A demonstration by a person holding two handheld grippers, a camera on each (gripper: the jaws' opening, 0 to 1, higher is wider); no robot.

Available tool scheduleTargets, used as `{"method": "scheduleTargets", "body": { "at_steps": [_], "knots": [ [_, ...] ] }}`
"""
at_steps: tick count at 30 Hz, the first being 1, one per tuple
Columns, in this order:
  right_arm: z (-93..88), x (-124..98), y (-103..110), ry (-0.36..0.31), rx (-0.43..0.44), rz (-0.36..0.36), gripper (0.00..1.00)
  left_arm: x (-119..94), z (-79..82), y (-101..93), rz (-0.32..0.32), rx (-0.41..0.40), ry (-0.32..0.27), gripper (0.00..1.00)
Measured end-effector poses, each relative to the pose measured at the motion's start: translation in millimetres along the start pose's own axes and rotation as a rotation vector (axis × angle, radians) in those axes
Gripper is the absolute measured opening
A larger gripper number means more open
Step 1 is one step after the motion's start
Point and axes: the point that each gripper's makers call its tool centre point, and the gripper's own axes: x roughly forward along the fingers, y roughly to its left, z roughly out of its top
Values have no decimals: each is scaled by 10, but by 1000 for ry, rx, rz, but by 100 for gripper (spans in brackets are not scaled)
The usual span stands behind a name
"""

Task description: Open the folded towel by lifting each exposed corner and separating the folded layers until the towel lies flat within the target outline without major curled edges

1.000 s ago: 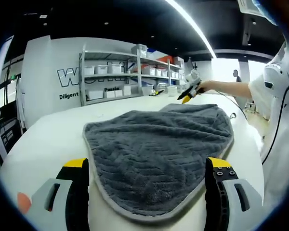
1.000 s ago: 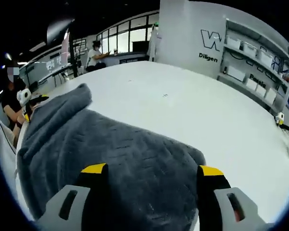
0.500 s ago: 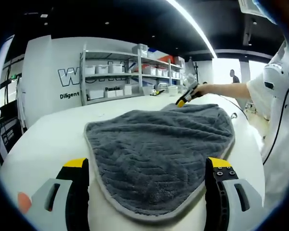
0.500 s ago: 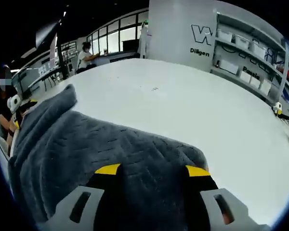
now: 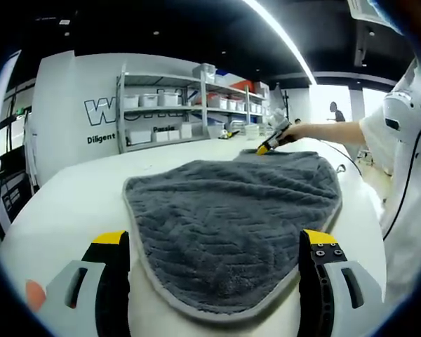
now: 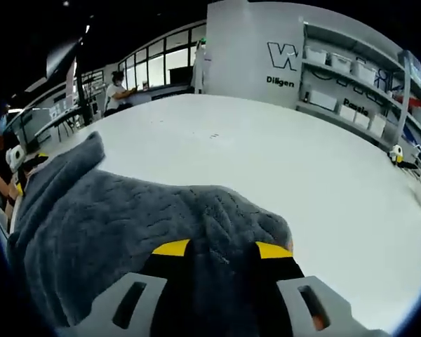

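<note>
Now right gripper (image 6: 223, 248) fingers pinch towel (image 5: 231, 210) corner; left gripper (image 5: 214, 242) open; I lift slowly, peeling layer across counter (image 6: 302, 161).

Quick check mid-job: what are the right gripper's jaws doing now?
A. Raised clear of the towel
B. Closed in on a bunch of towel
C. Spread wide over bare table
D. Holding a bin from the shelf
B: in the right gripper view the right gripper has its yellow-tipped jaws drawn close together with a raised fold of the grey towel pinched between them.
</note>
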Motion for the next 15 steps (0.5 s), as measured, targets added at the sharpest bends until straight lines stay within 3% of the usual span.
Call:
{"method": "scheduleTargets", "body": {
  "at_steps": [5,15],
  "knots": [
    [-11,-13,-22,-4,-6,-16,26,1,-10,0,0,0,4,99],
    [-124,-158,-378,42,-37,-185,25,0,-21,-1,6,2,8,99]
  ]
}}
